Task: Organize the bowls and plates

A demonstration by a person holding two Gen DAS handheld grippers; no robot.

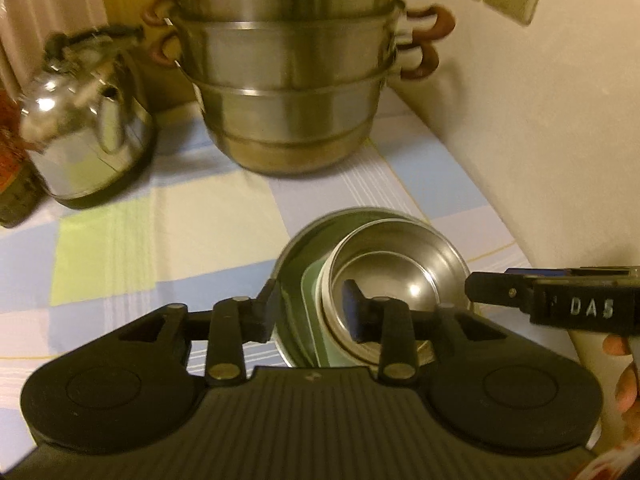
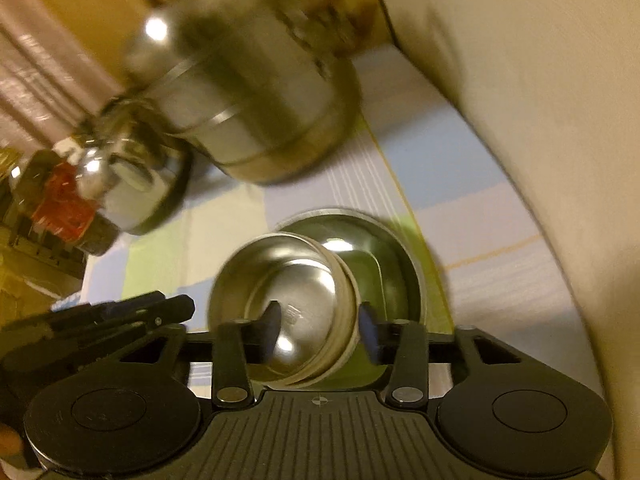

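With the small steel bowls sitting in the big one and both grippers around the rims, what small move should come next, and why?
Probably lift both grippers clear. The left gripper and right gripper stand open, and the small bowls rest nested in the large bowl, so nothing needs holding.

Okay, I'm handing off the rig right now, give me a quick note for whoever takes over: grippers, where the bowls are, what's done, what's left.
Left gripper: jaws open, holding nothing, straddling the near rims of the bowls.
Right gripper: jaws open, empty, astride the small bowls' rim.
Small steel bowls: nested, sitting tilted inside the large steel bowl on the checked cloth, over something green I cannot identify.
Done: bowls stacked together.
Left: probably level the tilted stack; no plates in view.
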